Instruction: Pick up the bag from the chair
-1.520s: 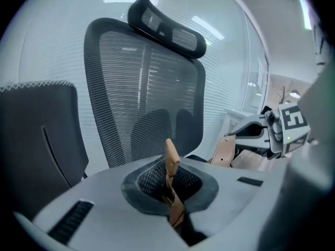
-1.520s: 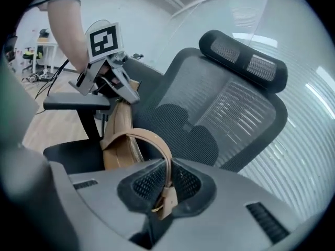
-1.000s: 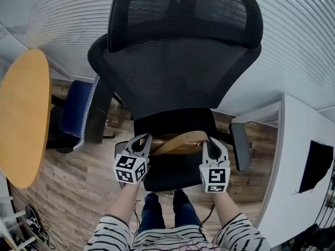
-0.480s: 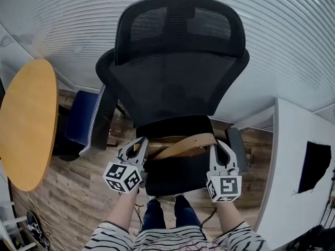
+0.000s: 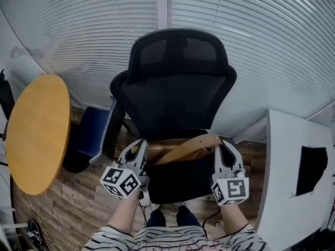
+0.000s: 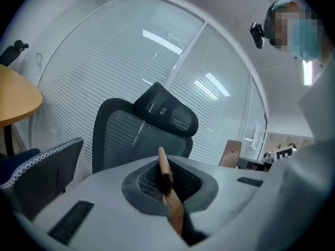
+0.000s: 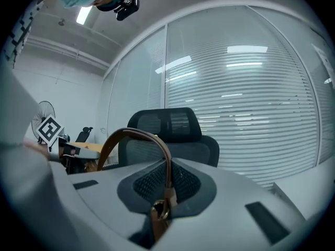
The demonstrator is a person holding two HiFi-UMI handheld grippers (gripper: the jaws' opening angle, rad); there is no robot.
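My right gripper (image 7: 166,187) has its jaws pinched on a brown strap (image 7: 132,133), just above a metal ring (image 7: 160,211) at the strap's end. From the pads the strap arches up and over to the left. Behind it stands a black mesh chair (image 7: 172,123) with a headrest, and beyond that a glass wall with white blinds (image 7: 251,109)

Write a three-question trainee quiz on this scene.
1. True or false: the left gripper and the right gripper are each shut on the strap.
2. What stands at the head view's left? A) round table B) sofa C) fridge
3. Fill in: the chair has a mesh back coloured ___.
Key: 1 true; 2 A; 3 black.
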